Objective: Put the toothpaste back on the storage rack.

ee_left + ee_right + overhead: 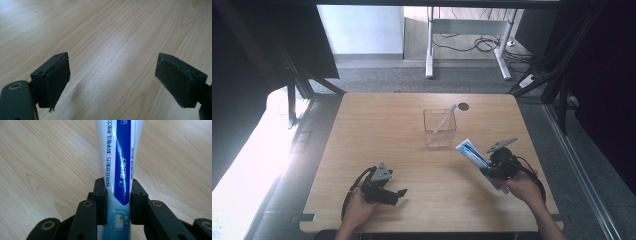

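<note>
The right gripper [118,202] was clamped on a toothpaste tube [120,157], its two black jaws pressing the tube's flat sides from left and right. The white tube, with a dark blue band and a column of printed characters down its face, ran straight up out of the jaws to the top edge of the view. Beneath it lay the light wood-grain bench [45,165], with the tube lifted clear above it.
</note>
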Demonstrator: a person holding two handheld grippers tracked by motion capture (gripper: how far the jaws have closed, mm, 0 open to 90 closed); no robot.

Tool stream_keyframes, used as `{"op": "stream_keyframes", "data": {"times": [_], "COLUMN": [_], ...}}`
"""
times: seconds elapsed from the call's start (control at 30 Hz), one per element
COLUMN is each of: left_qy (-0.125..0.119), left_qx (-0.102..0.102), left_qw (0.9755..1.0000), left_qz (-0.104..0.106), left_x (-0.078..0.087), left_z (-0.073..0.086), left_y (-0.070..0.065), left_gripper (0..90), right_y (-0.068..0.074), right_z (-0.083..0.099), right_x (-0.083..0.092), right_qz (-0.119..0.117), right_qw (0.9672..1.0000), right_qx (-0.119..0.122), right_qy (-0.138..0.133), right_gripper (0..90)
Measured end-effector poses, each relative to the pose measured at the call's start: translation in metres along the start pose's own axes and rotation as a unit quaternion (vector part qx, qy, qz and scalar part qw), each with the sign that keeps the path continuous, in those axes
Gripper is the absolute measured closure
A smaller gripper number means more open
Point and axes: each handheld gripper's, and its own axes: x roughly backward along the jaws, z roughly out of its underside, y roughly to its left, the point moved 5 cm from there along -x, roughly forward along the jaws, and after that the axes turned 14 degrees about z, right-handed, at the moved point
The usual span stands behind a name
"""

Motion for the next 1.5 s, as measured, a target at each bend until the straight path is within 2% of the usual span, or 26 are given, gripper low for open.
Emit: {"op": "stream_keyframes", "data": {"times": [0.57,0.8,1.23,1.5], "left_qy": [0.011,0.009,0.007,0.006], "left_qx": [-0.008,-0.009,-0.008,-0.008], "left_qw": [0.9999,0.9999,0.9999,0.9999], "left_qz": [-0.007,-0.007,-0.004,-0.003], "left_x": [0.000,0.001,0.000,0.000], "left_z": [0.001,0.001,0.001,0.001], "left_y": [0.000,0.001,0.001,0.001], "left_gripper": [13.2,13.2,13.2,13.3], "right_y": [0.001,0.003,0.000,0.000], "right_z": [-0.037,-0.053,-0.080,-0.095], "right_x": [0.014,0.014,0.012,0.008], "right_qz": [-0.008,-0.009,-0.015,-0.012], "right_qw": [0.9985,0.9973,0.9939,0.9926], "right_qx": [-0.004,-0.004,-0.024,-0.019], "right_qy": [-0.054,-0.072,-0.106,-0.119], "right_gripper": [72.1,72.1,72.1,72.2]}}
